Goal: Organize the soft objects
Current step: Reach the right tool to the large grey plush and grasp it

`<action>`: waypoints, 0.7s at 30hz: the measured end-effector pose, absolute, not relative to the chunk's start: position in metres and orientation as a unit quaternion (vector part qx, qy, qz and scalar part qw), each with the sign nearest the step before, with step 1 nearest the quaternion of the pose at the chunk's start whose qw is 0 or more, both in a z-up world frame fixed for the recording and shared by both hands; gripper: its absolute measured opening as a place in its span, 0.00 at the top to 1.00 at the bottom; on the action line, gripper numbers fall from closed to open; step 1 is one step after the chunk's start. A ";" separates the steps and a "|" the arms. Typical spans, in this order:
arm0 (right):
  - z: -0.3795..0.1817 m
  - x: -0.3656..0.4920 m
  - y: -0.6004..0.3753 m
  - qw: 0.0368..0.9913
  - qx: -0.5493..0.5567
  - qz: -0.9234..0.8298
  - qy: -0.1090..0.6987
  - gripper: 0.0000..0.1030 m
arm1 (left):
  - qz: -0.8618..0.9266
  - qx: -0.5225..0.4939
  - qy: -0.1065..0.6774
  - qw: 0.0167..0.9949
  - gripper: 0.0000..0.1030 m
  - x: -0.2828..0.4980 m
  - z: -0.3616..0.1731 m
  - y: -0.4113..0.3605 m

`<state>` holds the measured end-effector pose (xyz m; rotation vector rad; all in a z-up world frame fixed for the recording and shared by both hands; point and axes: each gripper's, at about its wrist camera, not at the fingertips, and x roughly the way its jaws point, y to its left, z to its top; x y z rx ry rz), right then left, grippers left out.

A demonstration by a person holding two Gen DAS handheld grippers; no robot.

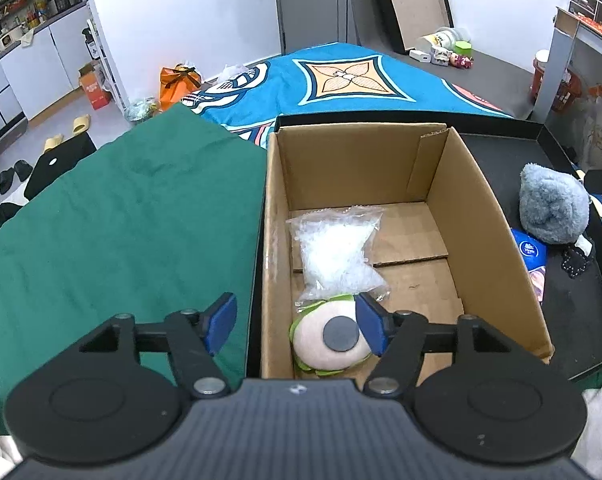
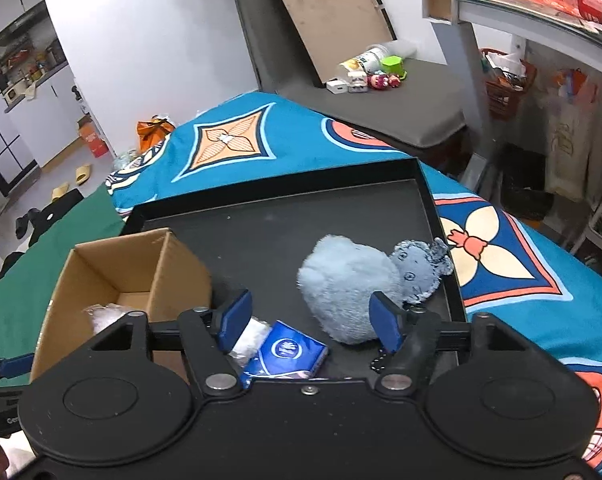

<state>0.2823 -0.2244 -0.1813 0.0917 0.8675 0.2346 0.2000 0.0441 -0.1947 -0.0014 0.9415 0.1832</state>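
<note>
An open cardboard box (image 1: 477, 216) stands on a black tray (image 2: 285, 232). Inside lie a clear plastic bag of white stuff (image 1: 335, 252) and a round beige plush with a grey disc and green trim (image 1: 329, 340). My left gripper (image 1: 297, 324) is open and empty above the box's near left corner. A fluffy blue-grey plush (image 2: 341, 280) lies on the tray right of the box, also in the left wrist view (image 1: 553, 208). A blue tissue pack (image 2: 285, 354) lies beside it. My right gripper (image 2: 309, 318) is open and empty just above these.
A green cloth (image 1: 121, 224) covers the bed left of the box. A blue patterned blanket (image 2: 501, 256) lies under and beyond the tray. A small dark beaded item (image 1: 577, 264) sits on the tray. A desk (image 2: 541, 24) stands at the right.
</note>
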 end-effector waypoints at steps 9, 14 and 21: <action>-0.190 0.295 -0.227 0.899 0.038 0.117 0.420 0.09 | 0.105 0.015 0.458 0.883 0.32 0.210 -0.197 0.034; -0.201 0.305 -0.230 0.896 0.040 0.118 0.426 0.05 | 0.114 0.027 0.462 0.879 0.29 0.218 -0.200 0.028; -0.220 0.316 -0.239 0.890 0.048 0.127 0.436 0.05 | 0.119 0.045 0.468 0.874 0.25 0.229 -0.204 0.014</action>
